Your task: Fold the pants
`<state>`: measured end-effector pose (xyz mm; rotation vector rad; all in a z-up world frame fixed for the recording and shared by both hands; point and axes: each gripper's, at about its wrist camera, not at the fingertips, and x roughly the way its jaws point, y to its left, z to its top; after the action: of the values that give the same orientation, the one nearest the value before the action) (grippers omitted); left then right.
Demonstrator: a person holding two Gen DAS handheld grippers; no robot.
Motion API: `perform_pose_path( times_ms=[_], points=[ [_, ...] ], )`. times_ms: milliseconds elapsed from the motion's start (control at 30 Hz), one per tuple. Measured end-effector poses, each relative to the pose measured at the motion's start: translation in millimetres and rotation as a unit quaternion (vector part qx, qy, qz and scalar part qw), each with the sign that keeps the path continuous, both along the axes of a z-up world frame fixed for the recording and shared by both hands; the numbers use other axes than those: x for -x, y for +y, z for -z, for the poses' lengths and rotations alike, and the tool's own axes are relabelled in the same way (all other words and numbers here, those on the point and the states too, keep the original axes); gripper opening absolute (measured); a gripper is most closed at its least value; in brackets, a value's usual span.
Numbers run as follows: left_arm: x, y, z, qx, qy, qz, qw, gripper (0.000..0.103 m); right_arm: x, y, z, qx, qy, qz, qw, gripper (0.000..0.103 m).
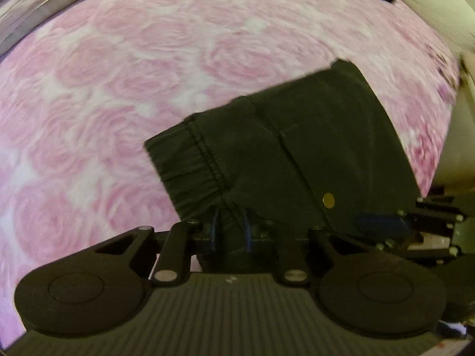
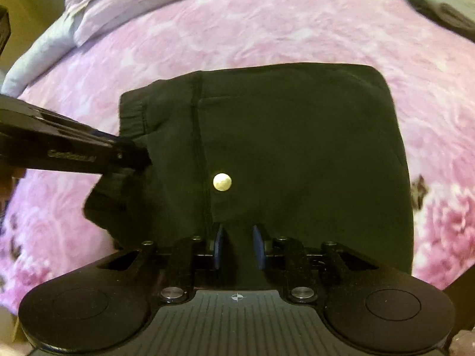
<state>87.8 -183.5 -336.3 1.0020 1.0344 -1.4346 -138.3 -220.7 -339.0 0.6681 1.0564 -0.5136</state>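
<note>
Folded black cotton pants (image 2: 282, 148) lie on pink rose-print bedspread (image 2: 267, 29). Left tool (image 1: 231, 231) and right tool (image 2: 237, 246) each grasping the near fabric edge.

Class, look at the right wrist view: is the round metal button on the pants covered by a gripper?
No: the button lies bare on the black pants, ahead of the right gripper.

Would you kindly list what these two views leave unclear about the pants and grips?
- Pants legs: folded under, both views.
- Near hem: hidden by right gripper body, right view.
- Left gripper hold: dark cloth covers its fingers, left view.
- Bedspread pattern: motion-blurred, left view.
</note>
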Motion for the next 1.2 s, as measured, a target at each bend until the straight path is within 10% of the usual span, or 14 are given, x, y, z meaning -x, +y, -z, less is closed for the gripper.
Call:
perform_pose_path(
  times_ms=[200, 733, 1000, 1200],
  points=[
    [11, 17, -61, -0.012, -0.016, -0.078, 0.9967, 0.031, 29, -25, -55, -0.027, -0.024, -0.033, 0.999, 0.050],
    [92, 33, -130, 0.019, -0.009, -0.232, 0.9724, 0.042, 74, -86, -119, -0.032, -0.046, -0.177, 0.983, 0.055],
    [63, 42, -111, 0.055, 0.000, -0.259, 0.9643, 0.060, 86, -119, -101, -0.060, -0.057, -0.128, 0.988, 0.056],
    [-18, 54, -32, 0.025, 0.070, -0.277, 0.9580, 0.070, 100, -160, -42, -0.116, -0.046, -0.010, 0.992, 0.063]
  ],
)
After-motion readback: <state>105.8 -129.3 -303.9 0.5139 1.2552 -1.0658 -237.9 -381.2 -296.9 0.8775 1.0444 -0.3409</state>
